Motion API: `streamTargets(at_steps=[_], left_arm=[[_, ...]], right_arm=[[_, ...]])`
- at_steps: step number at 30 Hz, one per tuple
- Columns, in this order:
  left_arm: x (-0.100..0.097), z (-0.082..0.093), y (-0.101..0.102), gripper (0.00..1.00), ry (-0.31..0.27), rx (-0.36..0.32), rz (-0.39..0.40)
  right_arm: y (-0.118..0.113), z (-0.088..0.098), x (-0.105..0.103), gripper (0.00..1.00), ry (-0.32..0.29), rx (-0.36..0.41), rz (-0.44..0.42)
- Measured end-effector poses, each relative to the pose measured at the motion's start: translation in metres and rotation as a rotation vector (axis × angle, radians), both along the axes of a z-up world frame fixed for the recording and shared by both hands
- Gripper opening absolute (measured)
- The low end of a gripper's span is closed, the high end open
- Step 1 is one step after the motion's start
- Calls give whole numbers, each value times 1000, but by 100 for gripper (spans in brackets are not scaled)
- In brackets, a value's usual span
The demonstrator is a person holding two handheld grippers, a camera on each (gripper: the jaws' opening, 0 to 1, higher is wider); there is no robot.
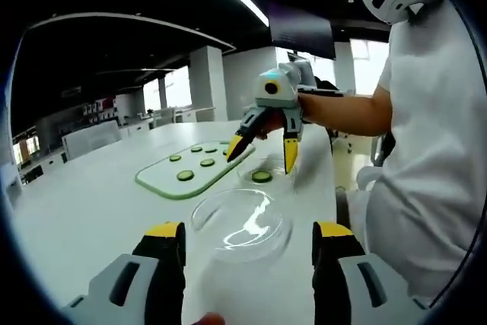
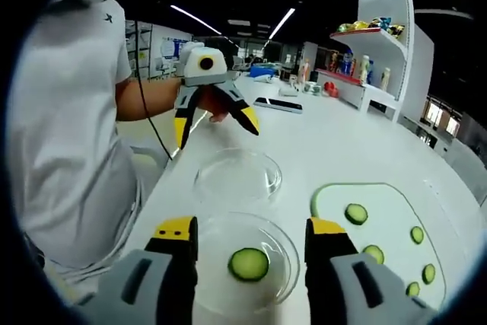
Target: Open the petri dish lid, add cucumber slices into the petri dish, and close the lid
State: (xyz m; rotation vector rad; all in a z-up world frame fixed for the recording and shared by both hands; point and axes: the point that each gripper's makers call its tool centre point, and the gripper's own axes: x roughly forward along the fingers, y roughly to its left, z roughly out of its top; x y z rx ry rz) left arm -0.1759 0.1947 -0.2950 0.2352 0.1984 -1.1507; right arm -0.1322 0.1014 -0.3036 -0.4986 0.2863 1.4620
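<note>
We count one dish [image 2: 245, 264], one lid [image 2: 237, 176], one board [image 2: 392, 222], two grippers, and six cucumber slices: one in the dish, five on the board

1. The clear glass petri dish [image 2: 245, 264] held one round green cucumber slice [image 2: 249, 264]; the clear round glass lid [image 2: 237, 176] was colourless.
2. The flat white cutting board with a green rim [image 2: 380, 222] carried darker-rimmed green slices.
3. Both grey grippers had yellow-and-black jaw tips; the table [image 2: 335, 138] was white.
</note>
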Motion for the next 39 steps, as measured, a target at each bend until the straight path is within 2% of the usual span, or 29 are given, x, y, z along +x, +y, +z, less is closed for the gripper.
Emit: streamTargets(at_steps=[4,7,17,23,31,39], left_arm=[[1,-3,1,73,7,-1,3],[4,-8,4,73,7,14,16],[9,-9,8,74,10,23,29],[10,-13,5,75,-2,66,34],[5,-9,3,76,0,54,21],[3,-12,5,77,14,54,24]], right_arm=[[3,2,3,61,-8,8,-9],[8,3,6,74,1,23,-22],[17,1,4,75,14,12,-15],[16,-2,2,75,7,-3,-7],[18,2,-1,75,24,14,-6],[27,-2,-10,75,29,16,26]])
